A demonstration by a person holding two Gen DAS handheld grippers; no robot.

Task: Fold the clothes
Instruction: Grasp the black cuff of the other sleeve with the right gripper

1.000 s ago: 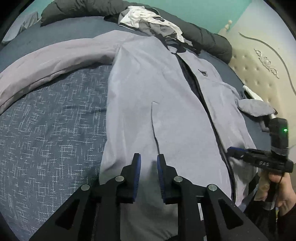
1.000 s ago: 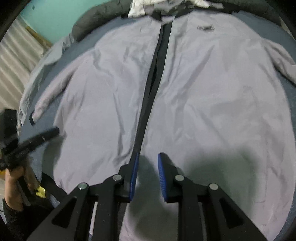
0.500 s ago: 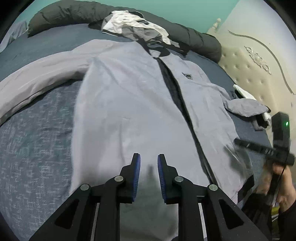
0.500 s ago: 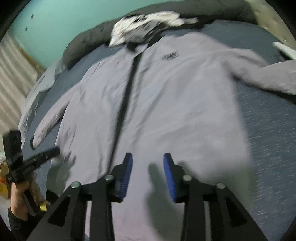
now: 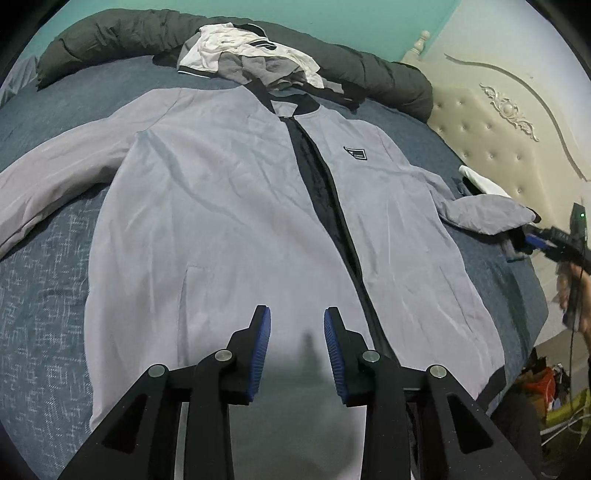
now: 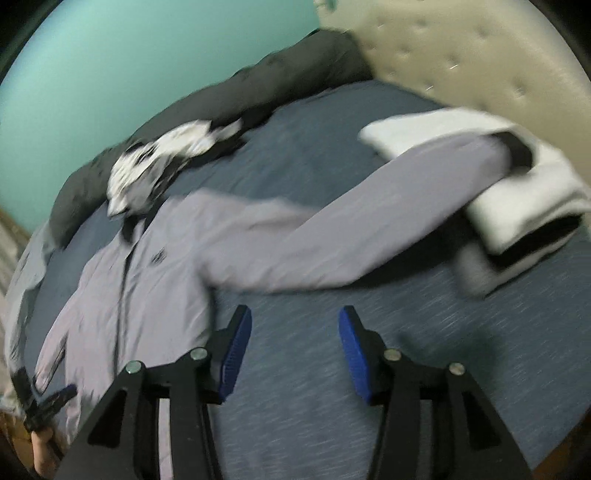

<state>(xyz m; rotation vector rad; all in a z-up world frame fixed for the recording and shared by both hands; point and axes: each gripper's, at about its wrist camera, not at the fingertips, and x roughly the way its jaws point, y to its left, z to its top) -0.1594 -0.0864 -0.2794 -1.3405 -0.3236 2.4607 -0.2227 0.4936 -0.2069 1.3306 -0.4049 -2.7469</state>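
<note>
Grey jacket (image 5: pixel 229 206) lay spread front-up on the blue bedspread (image 5: pixel 40 295), zip line running dark down the middle, collar toward the far end of the bed. One sleeve (image 5: pixel 48 177) stretched out to the left side of the left wrist view; the other sleeve (image 6: pixel 369 229) reached out toward the headboard (image 5: pixel 491 140), its dark cuff resting on a folded white cloth (image 6: pixel 532 199). A small dark badge (image 5: pixel 355 153) showed on the chest. Beyond the collar sat a heap of white and grey clothes (image 5: pixel 251 55), and behind that a long dark quilt (image 5: pixel 122 33) along the teal wall (image 6: pixel 110 74).

Left gripper (image 5: pixel 297 347) hung above the lower part of the jacket, near the hem, casting a shadow on the cloth. Its jaws had just been opening and stood apart, blue pads showing, nothing between them.

Right gripper (image 6: pixel 295 347) was over bare bedspread just beside the jacket's side edge, below the outstretched sleeve. Its jaws had just been opening too, standing wider apart than the left pair, and they were empty. Right wrist view was blurred. In the left wrist view the right gripper appeared at the far right edge, near the sleeve's cuff, held in a hand (image 5: pixel 576 295).
</note>
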